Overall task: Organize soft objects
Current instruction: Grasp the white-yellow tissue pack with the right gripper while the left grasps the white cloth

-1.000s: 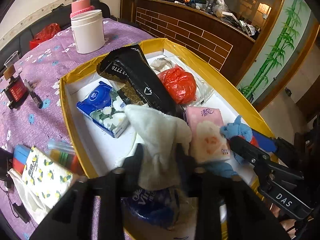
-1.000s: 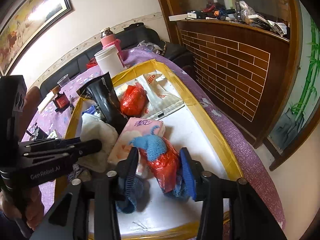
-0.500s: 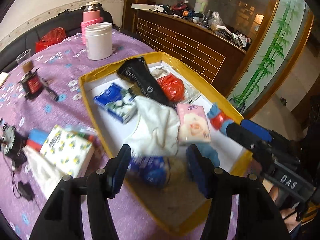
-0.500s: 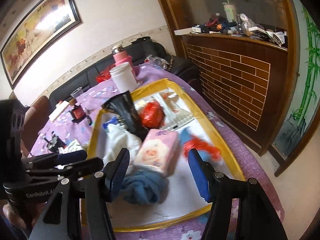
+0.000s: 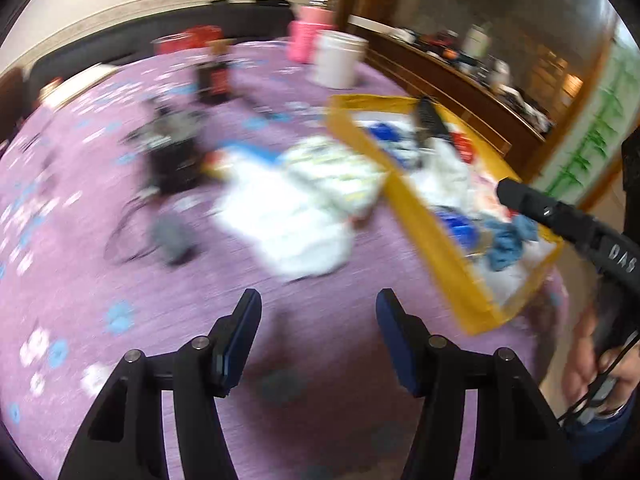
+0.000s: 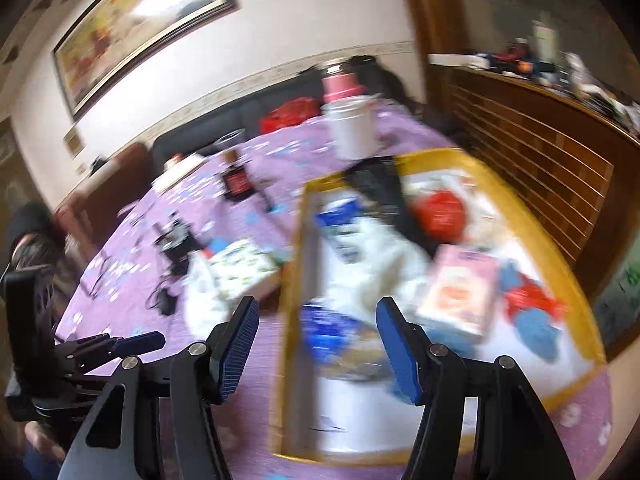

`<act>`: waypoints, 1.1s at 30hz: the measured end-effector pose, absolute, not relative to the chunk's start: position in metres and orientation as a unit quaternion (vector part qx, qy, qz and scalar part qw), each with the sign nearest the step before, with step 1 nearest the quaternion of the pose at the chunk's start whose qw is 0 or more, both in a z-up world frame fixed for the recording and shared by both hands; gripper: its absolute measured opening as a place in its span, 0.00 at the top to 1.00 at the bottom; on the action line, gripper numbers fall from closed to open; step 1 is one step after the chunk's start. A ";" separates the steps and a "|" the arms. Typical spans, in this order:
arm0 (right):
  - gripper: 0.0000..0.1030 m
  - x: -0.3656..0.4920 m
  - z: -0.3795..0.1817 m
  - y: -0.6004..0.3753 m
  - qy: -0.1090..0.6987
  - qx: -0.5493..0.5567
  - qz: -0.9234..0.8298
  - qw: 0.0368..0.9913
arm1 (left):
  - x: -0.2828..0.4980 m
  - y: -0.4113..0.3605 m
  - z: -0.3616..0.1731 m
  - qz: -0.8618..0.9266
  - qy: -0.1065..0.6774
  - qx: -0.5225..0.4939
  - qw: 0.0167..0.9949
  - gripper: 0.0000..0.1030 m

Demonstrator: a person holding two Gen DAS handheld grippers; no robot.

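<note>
My left gripper (image 5: 318, 320) is open and holds nothing, low over the purple tablecloth (image 5: 120, 272), left of the yellow-rimmed box (image 5: 416, 216). Ahead of it lie a white cloth (image 5: 288, 220) and a patterned tissue pack (image 5: 336, 176), both blurred. My right gripper (image 6: 316, 328) is open with nothing between its pads, above the box's near left rim (image 6: 294, 264). Inside the box are a pink tissue pack (image 6: 460, 292), a red bag (image 6: 440, 208), a blue and red knit piece (image 6: 536, 320), a white cloth (image 6: 384, 264), a blue tissue pack (image 6: 340, 220) and a black pouch (image 6: 380, 188).
A white jar (image 5: 340, 60) and a pink flask (image 5: 308, 36) stand at the table's far side. Small black devices and cables (image 5: 172, 160) lie left of the cloth. A dark sofa runs behind the table, and a wooden counter (image 6: 540, 152) stands to the right.
My left gripper let go of the white cloth and swung left out of the box over the tablecloth. My right gripper released the blue and red knit piece and drew back to the left.
</note>
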State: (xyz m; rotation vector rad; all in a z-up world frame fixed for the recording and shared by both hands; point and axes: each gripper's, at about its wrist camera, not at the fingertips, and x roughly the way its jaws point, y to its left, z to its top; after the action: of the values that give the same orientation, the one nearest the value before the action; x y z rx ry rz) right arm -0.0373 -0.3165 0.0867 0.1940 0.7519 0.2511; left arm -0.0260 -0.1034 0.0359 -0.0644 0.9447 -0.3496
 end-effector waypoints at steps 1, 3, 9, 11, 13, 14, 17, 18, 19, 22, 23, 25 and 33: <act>0.36 -0.031 0.086 -0.303 0.371 0.085 0.134 0.915 | -0.027 -0.092 0.034 -0.156 0.450 -0.036 0.878 0.43; 0.35 -0.017 0.082 -0.279 0.382 0.069 0.148 0.910 | -0.028 -0.067 0.031 -0.120 0.442 -0.041 0.888 0.43; 0.32 0.033 0.072 -0.225 0.413 0.005 0.148 0.898 | -0.029 -0.028 0.024 -0.087 0.426 -0.062 0.898 0.43; 0.32 0.048 0.064 -0.215 0.427 -0.017 0.142 0.893 | -0.024 -0.024 0.023 -0.099 0.427 -0.081 0.895 0.43; 0.32 0.062 0.054 -0.206 0.444 -0.045 0.128 0.886 | -0.018 -0.020 0.019 -0.108 0.441 -0.093 0.886 0.43; 0.32 0.065 0.050 -0.204 0.449 -0.054 0.127 0.883 | -0.018 -0.020 0.018 -0.110 0.444 -0.097 0.884 0.43; 0.31 0.072 0.041 -0.198 0.454 -0.093 0.108 0.880 | -0.016 -0.017 0.016 -0.121 0.449 -0.111 0.878 0.43; 0.31 0.074 0.038 -0.198 0.456 -0.094 0.109 0.878 | -0.015 -0.018 0.016 -0.123 0.451 -0.111 0.877 0.43; 0.31 0.075 0.037 -0.199 0.458 -0.090 0.109 0.878 | -0.016 -0.020 0.016 -0.125 0.452 -0.110 0.876 0.43; 0.31 0.078 0.034 -0.199 0.463 -0.096 0.108 0.874 | -0.016 -0.023 0.016 -0.128 0.453 -0.105 0.876 0.43; 0.31 0.079 0.034 -0.199 0.465 -0.096 0.108 0.874 | -0.017 -0.023 0.016 -0.128 0.453 -0.105 0.876 0.43; 0.39 0.077 0.034 -0.197 0.466 -0.095 0.115 0.872 | -0.016 -0.023 0.016 -0.128 0.452 -0.106 0.876 0.43; 0.45 0.017 0.037 -0.166 0.464 -0.070 0.238 0.850 | -0.016 -0.018 0.016 -0.130 0.452 -0.118 0.874 0.43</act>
State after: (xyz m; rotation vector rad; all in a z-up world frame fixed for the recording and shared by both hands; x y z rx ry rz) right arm 0.0169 -0.1662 0.0371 -0.1471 0.9775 0.5003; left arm -0.0160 -0.0180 0.0160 -0.2466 0.9448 -0.2706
